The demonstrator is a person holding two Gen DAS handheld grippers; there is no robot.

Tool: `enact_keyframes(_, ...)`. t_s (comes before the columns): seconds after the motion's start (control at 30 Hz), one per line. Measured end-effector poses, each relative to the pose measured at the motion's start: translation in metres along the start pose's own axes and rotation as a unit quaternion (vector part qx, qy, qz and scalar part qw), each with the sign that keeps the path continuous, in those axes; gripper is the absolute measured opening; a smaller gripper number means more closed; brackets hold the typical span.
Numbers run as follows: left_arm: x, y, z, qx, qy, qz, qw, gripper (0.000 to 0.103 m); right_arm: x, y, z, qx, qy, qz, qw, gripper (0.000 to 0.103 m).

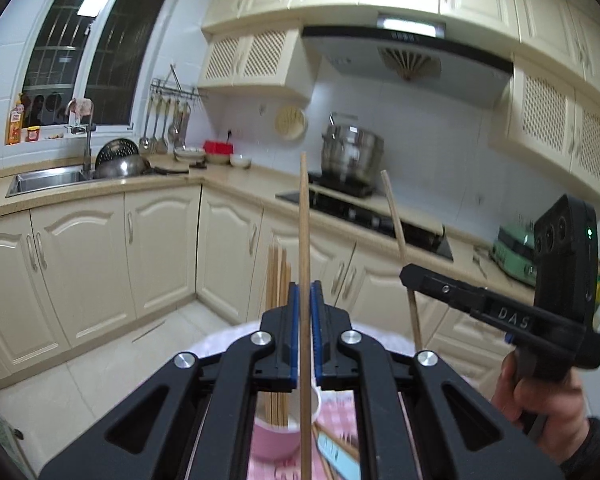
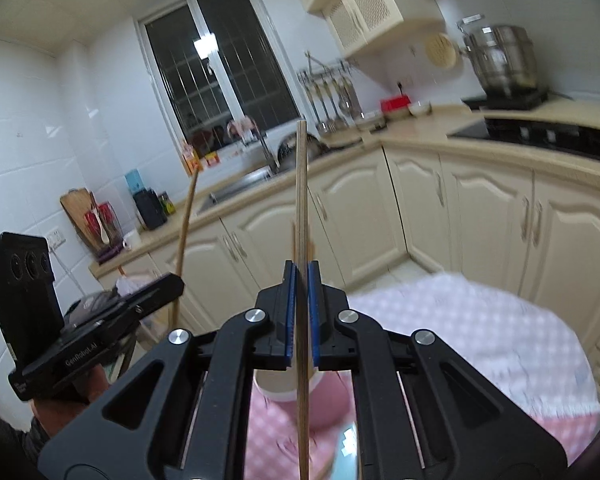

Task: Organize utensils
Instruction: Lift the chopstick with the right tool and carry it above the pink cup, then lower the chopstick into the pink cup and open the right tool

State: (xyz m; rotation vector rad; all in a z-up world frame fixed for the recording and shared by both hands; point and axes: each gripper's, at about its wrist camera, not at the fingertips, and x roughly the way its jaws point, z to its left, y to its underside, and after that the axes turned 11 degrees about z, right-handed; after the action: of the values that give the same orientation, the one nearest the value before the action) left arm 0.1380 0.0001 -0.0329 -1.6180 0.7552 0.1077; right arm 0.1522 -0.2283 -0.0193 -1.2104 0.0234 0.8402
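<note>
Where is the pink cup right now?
The pink cup sits on the checked tablecloth, low in the left wrist view behind the left gripper, with several chopsticks standing in it.

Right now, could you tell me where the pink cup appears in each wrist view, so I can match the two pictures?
Left wrist view: the pink cup sits bottom centre, below the left gripper, with chopsticks standing in it.
Right wrist view: it is bottom centre, just below the right gripper, partly blurred.
Shared landmark: the steel pot on the stove, upper right in the right view.
</note>
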Motion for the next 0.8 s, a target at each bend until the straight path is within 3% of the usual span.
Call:
enact_keyframes(0.37,0.023,-0.042,0.012,-0.023,-0.003,-0.074,0.997,0.005,0.04,-0.033,0.012,0.002,0.005,-0.055,0.998,0.006)
enact_keyframes(0.8,0.068,-0.019,0.023,-0.029,-0.026,-0.076,0.9964,0.005,0.084,-0.022,0.002,0.028,0.026,-0.059,0.998,0.007)
